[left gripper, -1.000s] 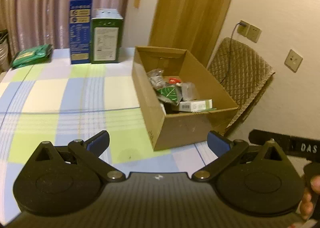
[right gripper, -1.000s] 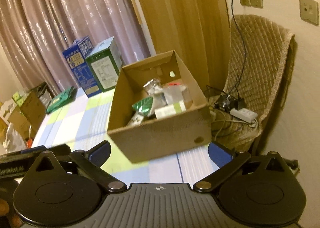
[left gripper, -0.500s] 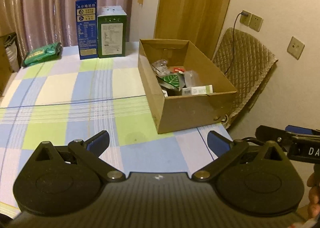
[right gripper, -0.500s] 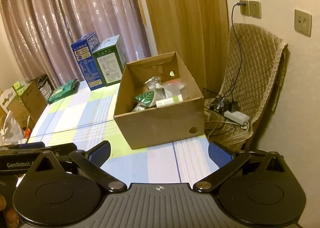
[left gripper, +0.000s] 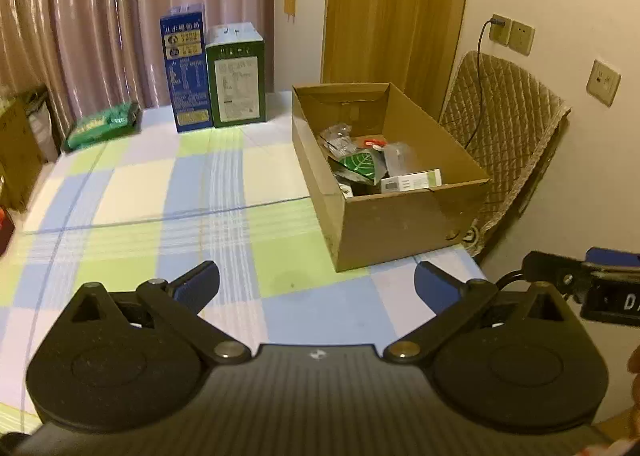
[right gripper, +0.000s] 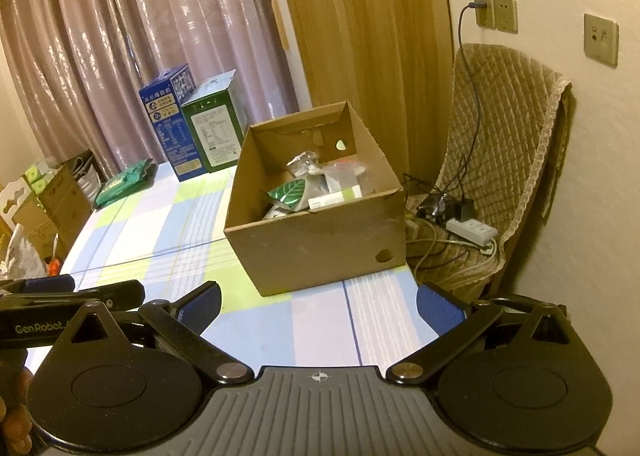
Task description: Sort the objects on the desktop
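Observation:
An open cardboard box stands at the table's right edge. It holds several small items, among them a green leaf-print packet and a white and green carton. My left gripper is open and empty, well back from the box above the checked tablecloth. My right gripper is open and empty, near the table's front edge. Each gripper shows at the edge of the other's view.
A blue carton and a green carton stand at the table's back edge, with a green packet to their left. A quilt-covered chair with a power strip stands right of the table. Boxes sit at the left.
Both grippers have pulled back and up from the box, which looks smaller and farther now. Both stay open and empty.

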Available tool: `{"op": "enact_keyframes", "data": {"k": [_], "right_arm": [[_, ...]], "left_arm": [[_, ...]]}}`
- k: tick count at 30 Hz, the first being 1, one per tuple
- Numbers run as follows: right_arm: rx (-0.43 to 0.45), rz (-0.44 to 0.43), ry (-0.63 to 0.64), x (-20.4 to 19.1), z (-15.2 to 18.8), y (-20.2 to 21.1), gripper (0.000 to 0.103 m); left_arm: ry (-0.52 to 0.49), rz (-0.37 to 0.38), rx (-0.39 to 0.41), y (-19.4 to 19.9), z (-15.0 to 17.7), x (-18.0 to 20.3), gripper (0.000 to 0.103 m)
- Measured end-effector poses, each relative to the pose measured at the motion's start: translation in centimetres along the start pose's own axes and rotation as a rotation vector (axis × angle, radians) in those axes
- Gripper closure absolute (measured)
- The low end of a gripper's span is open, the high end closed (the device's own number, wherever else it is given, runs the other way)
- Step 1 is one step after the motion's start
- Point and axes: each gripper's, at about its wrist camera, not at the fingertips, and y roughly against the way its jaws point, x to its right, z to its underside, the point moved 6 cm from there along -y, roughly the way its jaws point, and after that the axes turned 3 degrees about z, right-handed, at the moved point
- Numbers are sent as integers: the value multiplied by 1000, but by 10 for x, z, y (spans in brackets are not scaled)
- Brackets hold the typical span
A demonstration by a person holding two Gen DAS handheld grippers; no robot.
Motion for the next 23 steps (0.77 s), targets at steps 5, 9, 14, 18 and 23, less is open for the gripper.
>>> {"op": "enact_keyframes", "data": {"k": [5,9,14,18,23], "right_arm": [[2,3,7,-1,-1,0,2],[10,8,22,-3,-3,0,2],[15,14,36,-4,-4,-1,2],[14,17,39,-5,-2,-2,2],[17,20,45,-4,-1,-2,2]], "left_arm": [[18,5,0,-2,0,-3,1],[17,10,0,-3,0,-2,1],[16,15,3,-4,0,-1,1],[17,5,-6,-5,1,-2,1],[15,22,4,-4,3,-2,1]]}}
